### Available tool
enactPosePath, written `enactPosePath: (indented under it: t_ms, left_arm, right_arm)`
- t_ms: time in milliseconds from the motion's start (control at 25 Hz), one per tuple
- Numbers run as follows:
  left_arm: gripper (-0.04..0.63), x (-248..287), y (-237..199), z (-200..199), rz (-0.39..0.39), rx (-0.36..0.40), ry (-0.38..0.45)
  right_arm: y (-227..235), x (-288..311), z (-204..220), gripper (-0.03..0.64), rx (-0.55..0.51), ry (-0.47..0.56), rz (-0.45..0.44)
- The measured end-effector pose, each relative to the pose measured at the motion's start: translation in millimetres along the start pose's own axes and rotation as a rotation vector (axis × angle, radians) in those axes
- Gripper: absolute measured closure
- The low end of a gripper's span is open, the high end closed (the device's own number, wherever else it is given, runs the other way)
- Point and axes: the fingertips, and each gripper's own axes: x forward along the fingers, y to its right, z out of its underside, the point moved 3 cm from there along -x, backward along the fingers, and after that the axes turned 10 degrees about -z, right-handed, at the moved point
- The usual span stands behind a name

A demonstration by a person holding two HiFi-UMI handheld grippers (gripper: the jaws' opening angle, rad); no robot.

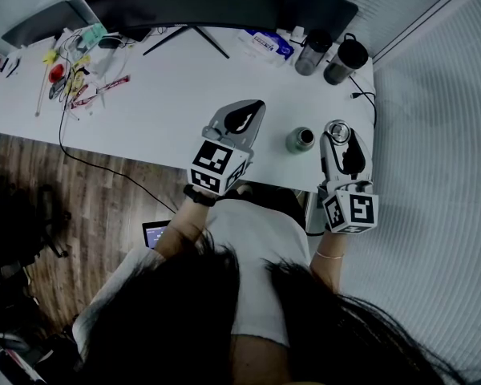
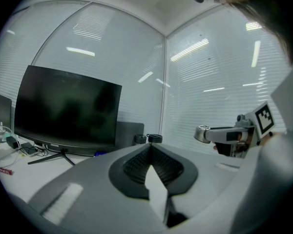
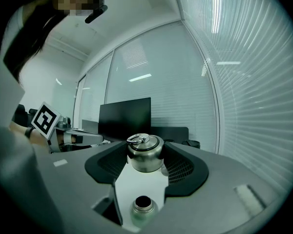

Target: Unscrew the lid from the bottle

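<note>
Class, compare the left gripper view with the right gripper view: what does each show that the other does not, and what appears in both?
Only the left gripper view shows the jaws of the left gripper, shut with nothing between them, and the cables and clutter at the picture's left edge. Only the right gripper view shows the open bottle standing below the lid, and a close look at the right gripper clamping that lid. Both show the dark monitor and the blinds behind it.
</note>
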Motion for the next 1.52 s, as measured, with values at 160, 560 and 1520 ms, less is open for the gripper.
enactPosePath:
  t_ms: [160,560,1520]
  left_arm:
    - [0.537,-2.3,0.2,-1.5,0.000,-0.001,0.005]
    - [0.537,-6.1,-1.0,-1.3,-0.006,0.003,0.010]
    - [0.537,-8.1,3.7,-5.5,0.002,-0.002,0.026]
  right_arm:
    - [-3.6,0.1,0.2,0.382,0.001,-0.001,-0.009]
    - [-6.9,1.3,1.5,0.382,0.006,0.000,-0.023]
    - [-8.6,-2.3,6.2,0.382,0.020,-0.012,-0.034]
